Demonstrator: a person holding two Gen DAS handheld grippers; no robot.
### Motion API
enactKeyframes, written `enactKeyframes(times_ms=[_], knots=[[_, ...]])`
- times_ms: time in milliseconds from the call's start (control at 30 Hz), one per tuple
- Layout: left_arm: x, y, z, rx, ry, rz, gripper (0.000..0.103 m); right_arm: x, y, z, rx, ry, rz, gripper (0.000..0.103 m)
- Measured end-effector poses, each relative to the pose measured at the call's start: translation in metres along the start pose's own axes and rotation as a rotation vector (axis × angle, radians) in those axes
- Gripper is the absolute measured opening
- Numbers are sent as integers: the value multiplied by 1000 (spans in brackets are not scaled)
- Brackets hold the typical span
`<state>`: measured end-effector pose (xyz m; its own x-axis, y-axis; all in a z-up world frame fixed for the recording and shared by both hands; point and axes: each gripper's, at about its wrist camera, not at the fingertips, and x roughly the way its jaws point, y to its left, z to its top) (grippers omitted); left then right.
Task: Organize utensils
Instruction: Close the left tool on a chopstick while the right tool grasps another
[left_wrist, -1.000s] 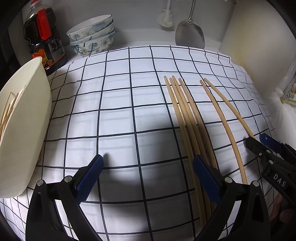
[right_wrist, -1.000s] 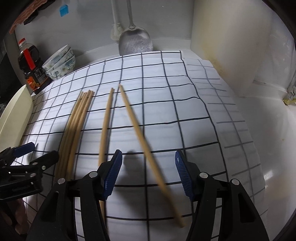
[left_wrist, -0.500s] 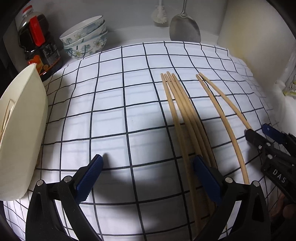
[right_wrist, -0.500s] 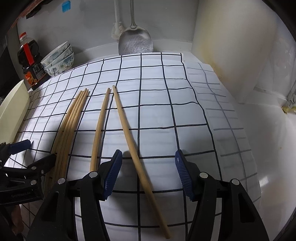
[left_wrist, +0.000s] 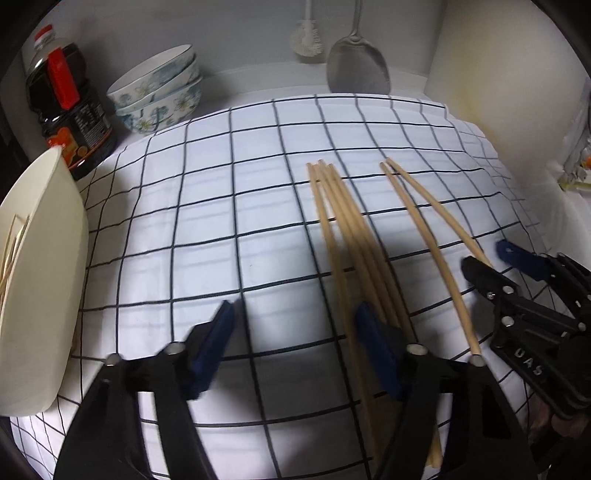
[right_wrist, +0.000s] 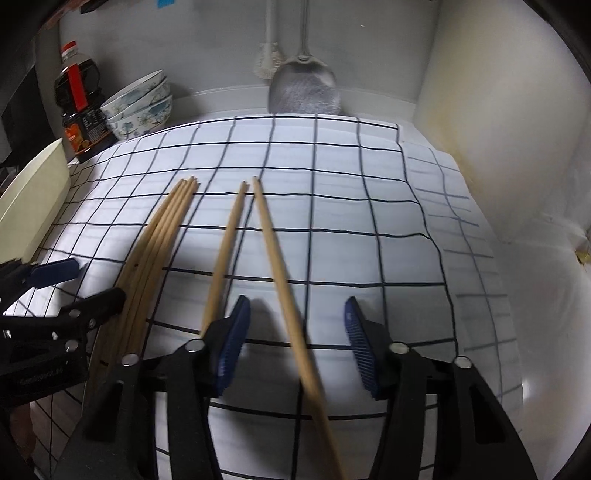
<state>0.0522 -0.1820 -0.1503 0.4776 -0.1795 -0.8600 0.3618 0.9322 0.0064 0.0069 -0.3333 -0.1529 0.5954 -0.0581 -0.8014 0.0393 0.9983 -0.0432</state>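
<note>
Several wooden chopsticks lie in a bundle (left_wrist: 343, 229) on the checked cloth (left_wrist: 203, 221); two more (left_wrist: 424, 218) lie apart to its right. My left gripper (left_wrist: 295, 350) hovers low over the cloth, jaws closing. The bundle runs along its right finger and the leftmost stick lies just inside that pad, untouched. In the right wrist view my right gripper (right_wrist: 295, 347) straddles one loose chopstick (right_wrist: 280, 280), jaws closing, with a gap on both sides. The other loose chopstick (right_wrist: 225, 254) passes outside its left finger. The bundle (right_wrist: 162, 240) and left gripper (right_wrist: 85, 286) sit at the left there.
A cream bin (left_wrist: 37, 277) holding thin sticks stands at the left edge. Behind it are a dark bottle (left_wrist: 66, 103) and stacked floral bowls (left_wrist: 159, 96). A metal spatula (left_wrist: 358, 70) and brush (left_wrist: 306, 37) hang on the back wall. A white panel (left_wrist: 498, 92) closes the right side.
Both grippers' jaws have narrowed. The chopstick between the right jaws now lies straighter along the gripper, its far tip close to its neighbour's.
</note>
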Motion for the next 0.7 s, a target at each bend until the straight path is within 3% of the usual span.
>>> enactKeyframes(times_ms=[133,200,233,700], knots=[[-3,-8,0,29,-3,-17,29,0,8,2,-19,9,16,24],[-4,-12,0,41,1,-24,15,0,10,3,-27,14,9,8],[-4,-12,0,43,4,-25,9,0,10,3,-27,16,7,8],[-18,3,-1,18,43,-36,7,-13,2,-3,88,70,86,6]])
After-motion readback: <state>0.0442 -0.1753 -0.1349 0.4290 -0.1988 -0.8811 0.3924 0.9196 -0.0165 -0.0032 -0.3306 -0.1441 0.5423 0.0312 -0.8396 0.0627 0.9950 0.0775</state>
